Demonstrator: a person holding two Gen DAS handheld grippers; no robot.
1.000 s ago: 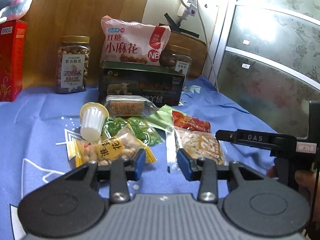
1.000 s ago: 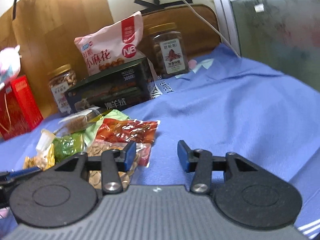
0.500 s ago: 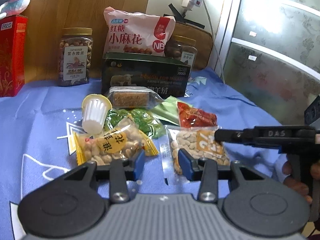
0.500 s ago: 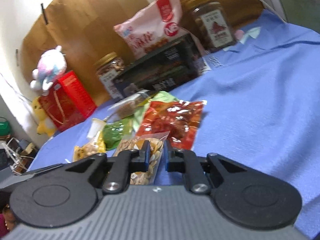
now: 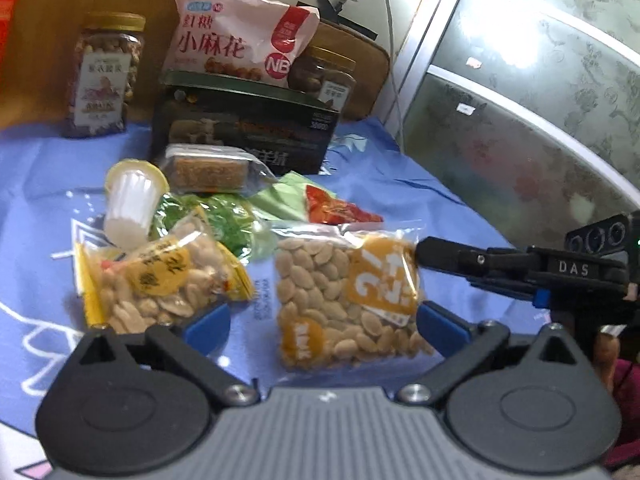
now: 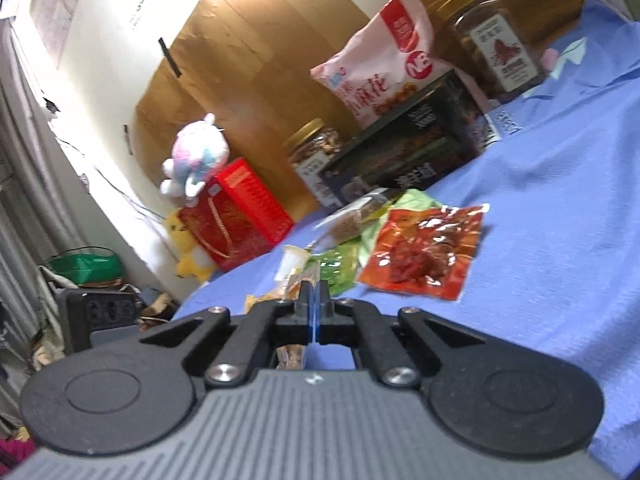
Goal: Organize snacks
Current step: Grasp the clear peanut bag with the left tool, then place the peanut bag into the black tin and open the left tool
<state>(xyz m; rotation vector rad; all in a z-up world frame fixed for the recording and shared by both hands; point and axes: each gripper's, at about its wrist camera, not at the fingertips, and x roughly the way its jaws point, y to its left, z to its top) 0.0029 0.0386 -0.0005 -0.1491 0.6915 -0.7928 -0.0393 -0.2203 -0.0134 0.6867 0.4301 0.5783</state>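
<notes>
A clear bag of pale nuts with orange print (image 5: pixel 348 292) hangs lifted between the blue pads of my open left gripper (image 5: pixel 324 324). My right gripper (image 5: pixel 424 254) comes in from the right and is shut on the bag's right edge. In the right wrist view its fingers (image 6: pixel 314 300) are closed together, with a bit of the bag (image 6: pixel 292 356) showing below them. A yellow peanut bag (image 5: pixel 160 280), a white jelly cup (image 5: pixel 130 204), green packets (image 5: pixel 224 220), a red packet (image 6: pixel 424 252) and a wrapped brown bar (image 5: pixel 208 168) lie on the blue cloth (image 5: pixel 400 184).
At the back stand a dark box (image 5: pixel 248 128) with a pink bag (image 5: pixel 240 44) on it, two nut jars (image 5: pixel 104 76) (image 5: pixel 328 76), a red box (image 6: pixel 236 212) and plush toys (image 6: pixel 196 160). A frosted glass door (image 5: pixel 540 100) is on the right.
My right gripper closed on the nut bag's edge and lifted it off the cloth. My left gripper opened wider and moved closer, so the bag now hangs between its pads.
</notes>
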